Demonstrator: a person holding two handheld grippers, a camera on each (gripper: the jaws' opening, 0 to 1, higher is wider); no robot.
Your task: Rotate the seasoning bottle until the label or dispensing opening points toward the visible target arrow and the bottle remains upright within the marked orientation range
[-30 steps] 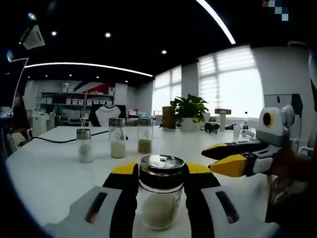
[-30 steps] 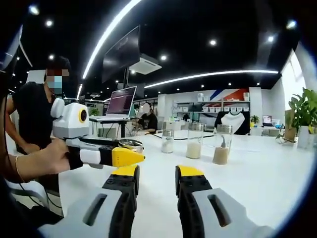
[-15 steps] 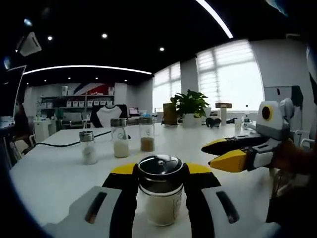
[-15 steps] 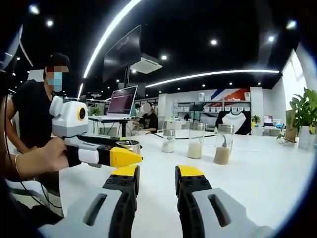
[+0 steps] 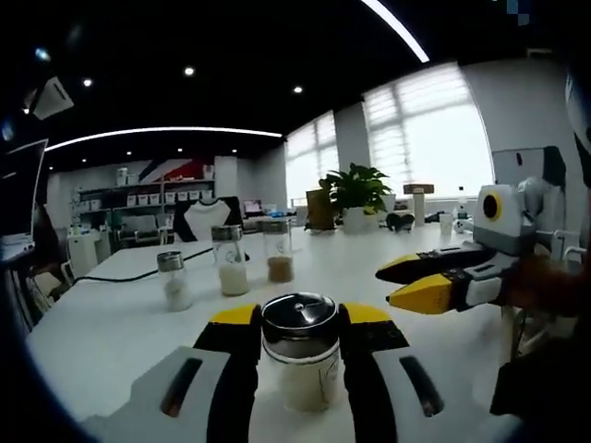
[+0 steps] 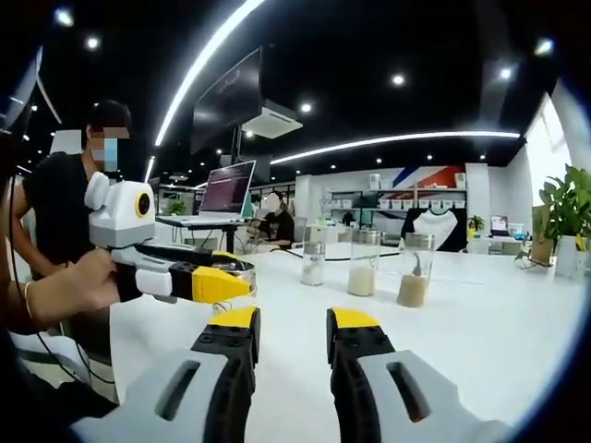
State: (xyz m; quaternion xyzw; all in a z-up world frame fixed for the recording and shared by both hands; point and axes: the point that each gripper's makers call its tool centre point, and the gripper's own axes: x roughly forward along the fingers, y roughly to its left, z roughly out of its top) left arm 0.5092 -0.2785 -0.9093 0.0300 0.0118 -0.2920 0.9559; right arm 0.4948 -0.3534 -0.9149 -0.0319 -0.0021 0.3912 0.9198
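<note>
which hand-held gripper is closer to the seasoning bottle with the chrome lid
Left. The left hand-held gripper has its jaws on both sides of the seasoning bottle, gripping it. The right hand-held gripper hovers apart, off to the bottle's right, holding nothing.

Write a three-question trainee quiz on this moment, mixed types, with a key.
1. True or false: the left tongs are shut on the seasoning bottle.
2. How many other jars stand in a row further back on the white table?
A. one
B. three
C. five
3. Fill in: the right tongs hold ____.

Key: 1 true; 2 B, the small jar, middle jar and brown-filled jar; 3 nothing, jaws apart.
</note>
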